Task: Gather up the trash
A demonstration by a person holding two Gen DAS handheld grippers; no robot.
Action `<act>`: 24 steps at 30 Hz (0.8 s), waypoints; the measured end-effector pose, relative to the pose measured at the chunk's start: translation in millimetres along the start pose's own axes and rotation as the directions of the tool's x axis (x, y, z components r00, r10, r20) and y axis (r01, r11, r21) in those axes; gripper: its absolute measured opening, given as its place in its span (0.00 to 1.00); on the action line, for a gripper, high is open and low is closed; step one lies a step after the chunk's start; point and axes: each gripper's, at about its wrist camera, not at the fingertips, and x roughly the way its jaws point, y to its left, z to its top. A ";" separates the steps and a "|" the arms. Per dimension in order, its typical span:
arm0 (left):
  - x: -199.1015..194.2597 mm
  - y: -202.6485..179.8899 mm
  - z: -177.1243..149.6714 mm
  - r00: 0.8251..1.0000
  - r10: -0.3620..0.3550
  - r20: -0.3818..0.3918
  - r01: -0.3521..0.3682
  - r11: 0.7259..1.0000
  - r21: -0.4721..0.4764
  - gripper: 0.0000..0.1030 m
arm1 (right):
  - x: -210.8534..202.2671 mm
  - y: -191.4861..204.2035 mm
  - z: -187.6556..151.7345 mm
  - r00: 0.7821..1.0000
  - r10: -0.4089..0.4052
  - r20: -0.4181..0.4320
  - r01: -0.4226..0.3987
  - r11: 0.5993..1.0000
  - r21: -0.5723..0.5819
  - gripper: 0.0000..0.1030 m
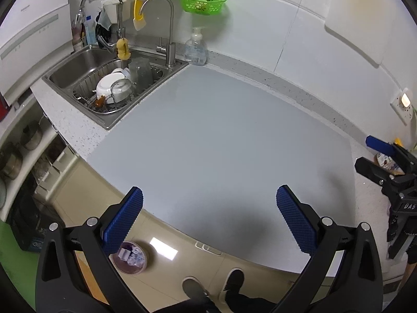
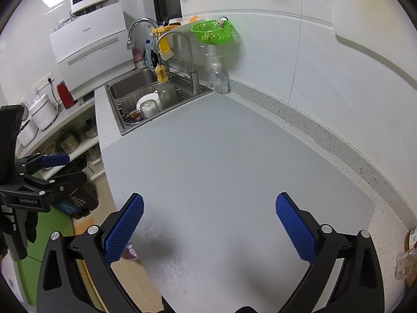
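Grippers both spread wide, holding nothing. Left gripper over the front edge of a grey counter mat, its blue ribbed pads partly past the edge, above the tiled floor. Directly below, on the floor beside the left pad, a round purple trash bin with pale scraps of trash inside. Two dark shoes of the person near the bottom of the left wrist view.

Right gripper over the same mat, pads apart, mat bare between them. At the far right edge of the right wrist view, on the speckled countertop off the mat, a crumpled clear wrapper and a brown labelled item, only partly in frame. In the left wrist view, wrappers behind the right gripper's fingers, touching or not impossible to tell.

At the back: steel sink with dish rack, soap bottle, green basket on the wall.
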 end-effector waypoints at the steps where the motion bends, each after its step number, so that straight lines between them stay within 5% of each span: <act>1: -0.5 0.5 -0.7 1.000 -0.003 -0.001 0.003 1.000 -0.004 0.97 | 0.0 -0.1 -0.1 1.000 0.000 0.000 0.000 1.000 0.000 0.94; 24: -8.6 -5.1 -1.0 0.999 0.023 0.037 -0.024 1.000 0.013 0.97 | -0.7 -3.3 -1.7 1.000 0.000 -0.002 0.000 1.000 0.005 0.94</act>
